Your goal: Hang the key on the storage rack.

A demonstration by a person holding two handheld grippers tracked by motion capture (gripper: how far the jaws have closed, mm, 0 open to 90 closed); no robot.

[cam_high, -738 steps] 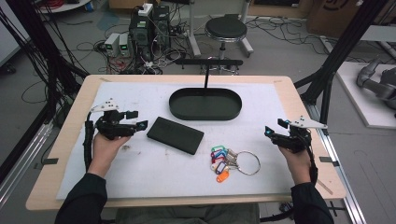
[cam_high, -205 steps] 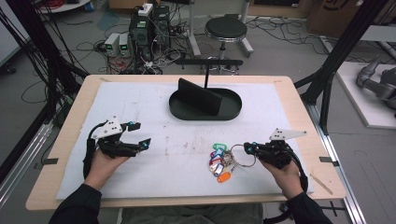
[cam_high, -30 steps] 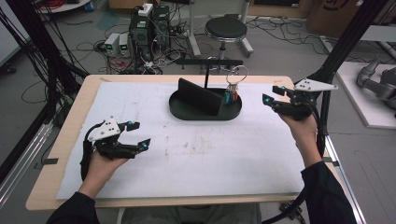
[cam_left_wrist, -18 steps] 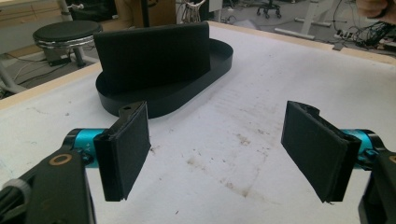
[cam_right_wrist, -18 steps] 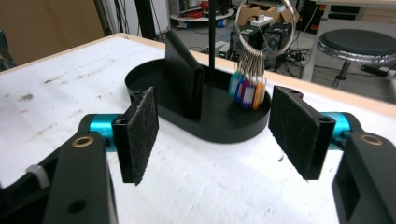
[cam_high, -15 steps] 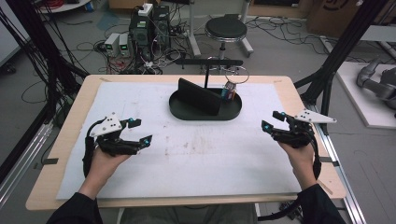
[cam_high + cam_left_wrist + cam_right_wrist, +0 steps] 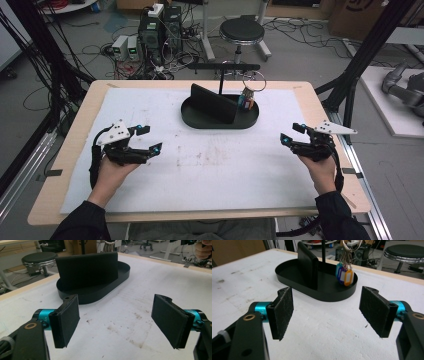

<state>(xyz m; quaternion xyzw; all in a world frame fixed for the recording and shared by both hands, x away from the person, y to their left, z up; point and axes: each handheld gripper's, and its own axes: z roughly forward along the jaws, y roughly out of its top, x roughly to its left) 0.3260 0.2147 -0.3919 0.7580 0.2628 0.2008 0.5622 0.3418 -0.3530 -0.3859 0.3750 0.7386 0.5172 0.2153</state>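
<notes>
A black oval tray sits at the far middle of the white mat. A flat black case stands on edge in it, leaning by a thin black T-shaped stand. A key ring with coloured tags hangs from the stand's crossbar over the tray's right end. My left gripper rests at the left of the mat, open with nothing in it. My right gripper is at the right, open too. In the left gripper view the jaws face the case. In the right gripper view the jaws face the tags.
The stained white mat covers most of the wooden table. Beyond the far edge stand a round stool, electronic boxes and loose cables. Black frame posts rise at both sides.
My right gripper has drawn back from beside the stand, toward the right front of the mat, open. The key ring stays hanging on the stand. The left gripper has barely moved.
</notes>
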